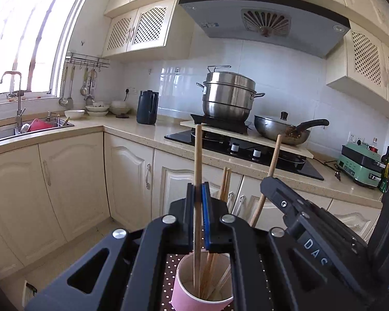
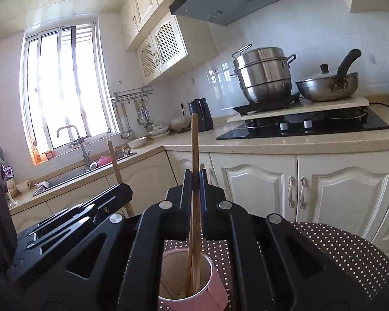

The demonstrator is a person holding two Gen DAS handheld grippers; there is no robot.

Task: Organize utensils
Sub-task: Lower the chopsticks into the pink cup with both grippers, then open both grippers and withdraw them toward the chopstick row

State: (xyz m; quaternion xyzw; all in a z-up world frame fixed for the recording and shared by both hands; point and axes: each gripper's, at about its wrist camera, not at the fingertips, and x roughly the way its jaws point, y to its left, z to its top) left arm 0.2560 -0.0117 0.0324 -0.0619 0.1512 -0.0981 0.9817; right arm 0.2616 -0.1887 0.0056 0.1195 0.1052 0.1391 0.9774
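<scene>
Two chopsticks were not yet released: I had the left hand-held gripper (image 1: 198, 194) clamped on one (image 1: 197, 155), the right hand-held gripper (image 2: 194, 181) on another (image 2: 194, 142), both tips already inside the pink cup (image 1: 184, 285), where several more stood.

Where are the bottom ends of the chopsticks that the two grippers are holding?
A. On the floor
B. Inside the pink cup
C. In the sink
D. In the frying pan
B: the left gripper and the right gripper each pinch a chopstick whose lower end reaches down inside the pink cup, which stands on the dotted cloth.
</scene>
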